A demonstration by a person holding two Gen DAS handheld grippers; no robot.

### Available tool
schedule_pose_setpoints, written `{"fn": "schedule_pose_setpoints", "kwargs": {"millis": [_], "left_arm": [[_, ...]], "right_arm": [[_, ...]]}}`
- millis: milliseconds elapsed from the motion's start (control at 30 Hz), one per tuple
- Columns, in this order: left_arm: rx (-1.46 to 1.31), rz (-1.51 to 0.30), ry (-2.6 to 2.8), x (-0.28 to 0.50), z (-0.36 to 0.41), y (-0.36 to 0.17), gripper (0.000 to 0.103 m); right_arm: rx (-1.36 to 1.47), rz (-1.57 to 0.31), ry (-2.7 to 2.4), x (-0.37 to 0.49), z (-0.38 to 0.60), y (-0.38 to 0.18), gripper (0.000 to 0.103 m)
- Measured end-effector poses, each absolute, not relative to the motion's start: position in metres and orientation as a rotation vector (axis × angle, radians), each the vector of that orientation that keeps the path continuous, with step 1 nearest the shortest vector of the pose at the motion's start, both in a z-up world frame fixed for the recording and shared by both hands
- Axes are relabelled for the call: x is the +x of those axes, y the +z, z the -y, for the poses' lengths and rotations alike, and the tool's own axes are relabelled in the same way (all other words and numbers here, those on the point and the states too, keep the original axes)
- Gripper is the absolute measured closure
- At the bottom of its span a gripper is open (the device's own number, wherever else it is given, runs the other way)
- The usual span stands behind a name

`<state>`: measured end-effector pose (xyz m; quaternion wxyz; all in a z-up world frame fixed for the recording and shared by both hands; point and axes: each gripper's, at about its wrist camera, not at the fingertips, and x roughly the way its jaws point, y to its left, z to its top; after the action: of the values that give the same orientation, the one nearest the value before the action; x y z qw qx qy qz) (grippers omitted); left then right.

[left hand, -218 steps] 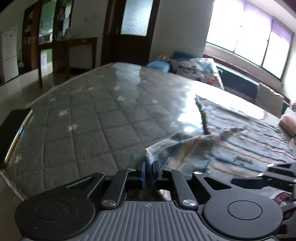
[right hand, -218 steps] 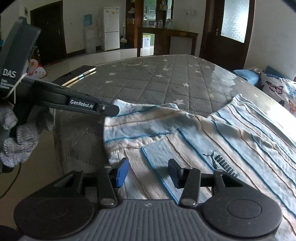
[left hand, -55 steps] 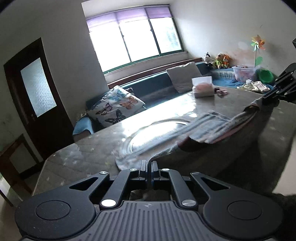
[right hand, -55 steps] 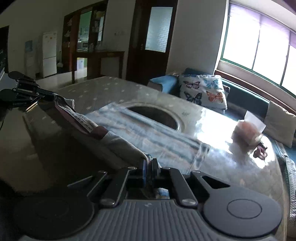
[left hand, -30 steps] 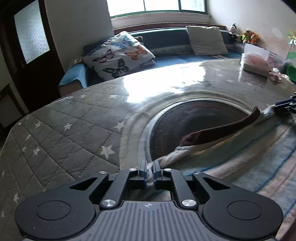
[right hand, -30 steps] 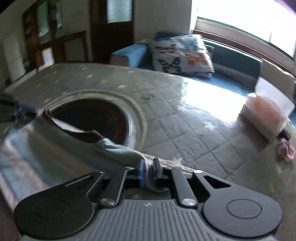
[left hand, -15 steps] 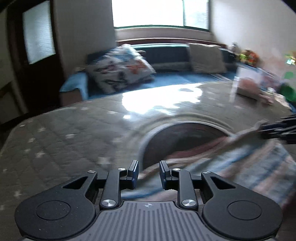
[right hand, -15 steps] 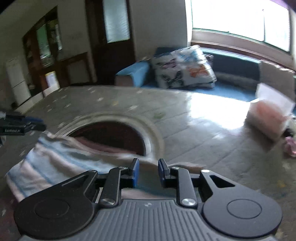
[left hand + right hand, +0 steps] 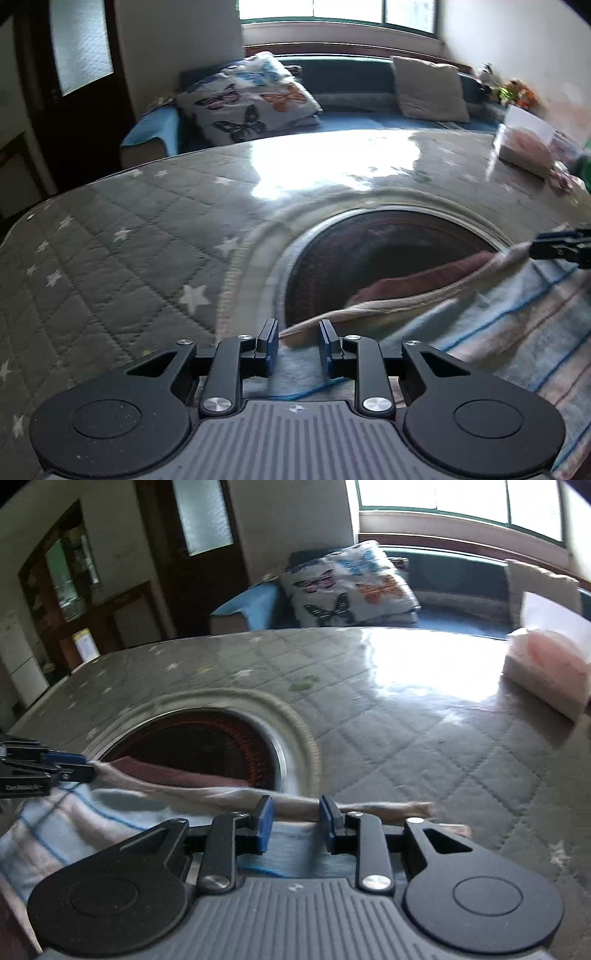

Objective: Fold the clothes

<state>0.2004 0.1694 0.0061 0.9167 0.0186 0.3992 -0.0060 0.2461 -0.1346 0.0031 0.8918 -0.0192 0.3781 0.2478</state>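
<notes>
A light blue, pink and cream striped shirt (image 9: 498,332) lies on the grey quilted star-pattern table cover (image 9: 129,258). Its folded top edge, with a dark red lining showing, crosses a round dark recess (image 9: 369,251). My left gripper (image 9: 297,343) is open, with the shirt's edge lying loose between its blue pads. In the right wrist view the shirt (image 9: 74,819) spreads to the left. My right gripper (image 9: 295,821) has its jaws opening, and the cream hem runs between the pads without being pressed. Each gripper shows at the edge of the other's view: right gripper (image 9: 561,247), left gripper (image 9: 44,768).
A tissue box (image 9: 546,664) stands on the table at the far right. Behind the table runs a blue sofa with a butterfly pillow (image 9: 251,107) and a beige cushion (image 9: 428,88). A dark door (image 9: 203,535) and a cabinet lie beyond.
Both grippers were shut on the shirt's edge a second ago; both have since opened and let it go. The edge has settled onto the table across the round recess.
</notes>
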Motion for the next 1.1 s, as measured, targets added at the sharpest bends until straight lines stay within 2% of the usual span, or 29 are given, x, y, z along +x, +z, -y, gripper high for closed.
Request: {"fn": "schedule_pose_setpoints", "kwargs": {"millis": [67, 200, 433, 533, 567, 700, 933, 1100], "left_arm": [[0.036, -0.804, -0.025, 0.195, -0.167, 0.011, 0.078], [0.049, -0.774, -0.080, 0.188, -0.156, 0.020, 0.077], [0.072, -0.814, -0.052, 0.198, -0.153, 0.005, 0.076], [0.053, -0.799, -0.036, 0.190, -0.158, 0.009, 0.074], [0.053, -0.795, -0.031, 0.186, -0.159, 0.011, 0.074], [0.056, -0.771, -0.028, 0.161, -0.158, 0.016, 0.067], [0.081, -0.752, -0.017, 0.104, -0.148, 0.013, 0.067], [0.063, -0.753, 0.016, 0.071, -0.148, 0.006, 0.068]], "right_arm": [[-0.045, -0.777, 0.497, 0.244, 0.139, 0.005, 0.073], [-0.054, -0.772, 0.486, 0.238, 0.151, 0.007, 0.073], [-0.002, -0.774, 0.442, 0.249, 0.170, 0.006, 0.074], [-0.024, -0.756, 0.448, 0.239, 0.169, 0.013, 0.071], [-0.033, -0.754, 0.459, 0.234, 0.168, 0.015, 0.067], [-0.072, -0.751, 0.507, 0.212, 0.165, 0.019, 0.066], [-0.170, -0.740, 0.589, 0.156, 0.160, 0.017, 0.065], [-0.199, -0.751, 0.581, 0.124, 0.172, 0.010, 0.060]]}}
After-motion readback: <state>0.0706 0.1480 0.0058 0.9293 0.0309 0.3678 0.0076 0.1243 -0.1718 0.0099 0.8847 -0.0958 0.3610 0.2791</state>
